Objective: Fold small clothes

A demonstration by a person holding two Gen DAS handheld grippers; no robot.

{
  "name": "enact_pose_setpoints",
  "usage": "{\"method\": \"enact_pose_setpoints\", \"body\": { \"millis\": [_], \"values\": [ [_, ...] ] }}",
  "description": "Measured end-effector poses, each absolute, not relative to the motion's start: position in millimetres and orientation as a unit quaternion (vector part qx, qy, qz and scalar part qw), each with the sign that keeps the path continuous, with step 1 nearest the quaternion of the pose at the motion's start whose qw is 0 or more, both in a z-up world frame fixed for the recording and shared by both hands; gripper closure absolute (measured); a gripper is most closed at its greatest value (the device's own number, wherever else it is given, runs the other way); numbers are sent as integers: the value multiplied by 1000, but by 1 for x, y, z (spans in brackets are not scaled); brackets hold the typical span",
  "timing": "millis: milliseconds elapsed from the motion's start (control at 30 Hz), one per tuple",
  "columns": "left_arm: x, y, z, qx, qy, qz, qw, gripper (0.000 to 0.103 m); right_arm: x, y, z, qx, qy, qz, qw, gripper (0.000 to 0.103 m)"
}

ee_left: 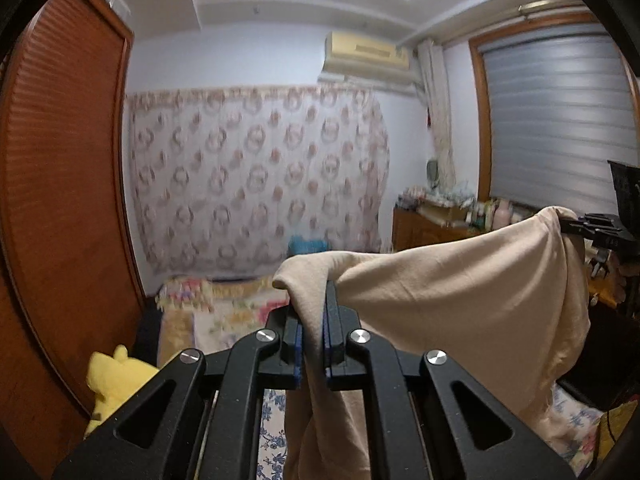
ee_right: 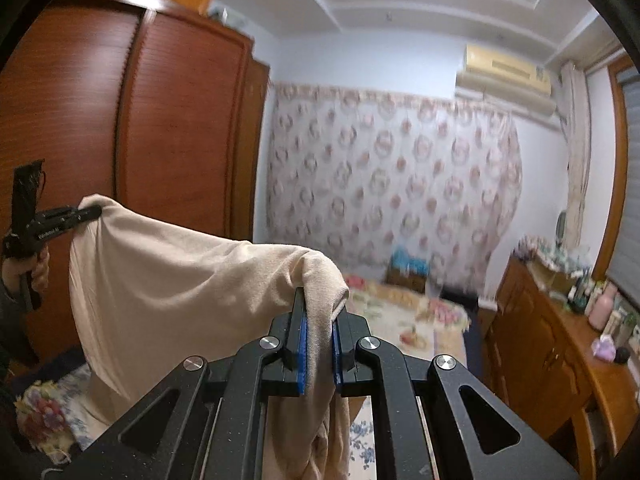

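Your left hand-held gripper (ee_left: 316, 316) is clamped tight on one top corner of the beige cloth (ee_left: 460, 300); the fabric is pinched between the blue pads (ee_left: 297, 344) and spills over the fingertips, with a tail hanging down through the jaws. Your right hand-held gripper (ee_right: 318, 320) has the other top corner the same way, blue pads (ee_right: 303, 344) closed on the fabric with only the cloth's thickness between them.

Cloth is up in the air, stretched between the two grippers, sagging in the middle, lower part draping down over the bed (ee_left: 240, 312).

From the right wrist view you see the left gripper from the side; there is white lettering on its body, too small and blurred to read. No other writing legible.

Outward: floral bedspread on the bed, yellow plush (ee_left: 116, 380) at the lower left of the left view beside the wardrobe (ee_right: 168, 128). Floral curtain (ee_left: 260, 176) across the far wall, air conditioner (ee_left: 366, 56) above it. Wooden dresser (ee_right: 560, 344) under the blinds (ee_left: 560, 120), its top crowded with bottles (ee_right: 600, 304).
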State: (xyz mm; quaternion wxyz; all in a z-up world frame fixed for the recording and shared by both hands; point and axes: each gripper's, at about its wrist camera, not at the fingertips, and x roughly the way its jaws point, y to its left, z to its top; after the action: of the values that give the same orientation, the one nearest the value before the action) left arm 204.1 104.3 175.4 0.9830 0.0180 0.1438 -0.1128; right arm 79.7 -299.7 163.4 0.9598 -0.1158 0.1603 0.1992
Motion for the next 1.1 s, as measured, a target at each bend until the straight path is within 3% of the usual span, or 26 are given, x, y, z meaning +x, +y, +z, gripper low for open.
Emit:
{"method": "enact_pose_setpoints", "body": {
  "millis": [367, 767, 867, 933, 1033, 1100],
  "values": [
    [335, 86, 67, 29, 253, -107, 961, 95, 233, -268, 149, -119, 261, 196, 938, 94],
    [372, 64, -8, 46, 327, -96, 939, 95, 342, -258, 114, -111, 345, 191, 912, 93],
    [376, 62, -11, 54, 338, -97, 935, 90, 332, -255, 122, -108, 348, 184, 913, 87],
    [373, 61, -10, 57, 345, -91, 932, 79, 326, -252, 131, -108, 350, 185, 912, 85],
    [368, 64, -9, 48, 351, -99, 930, 62, 316, -252, 150, -112, 346, 174, 915, 70],
    [364, 65, -11, 48, 359, -98, 927, 62, 303, -254, 162, -109, 342, 175, 917, 66]
  ]
}}
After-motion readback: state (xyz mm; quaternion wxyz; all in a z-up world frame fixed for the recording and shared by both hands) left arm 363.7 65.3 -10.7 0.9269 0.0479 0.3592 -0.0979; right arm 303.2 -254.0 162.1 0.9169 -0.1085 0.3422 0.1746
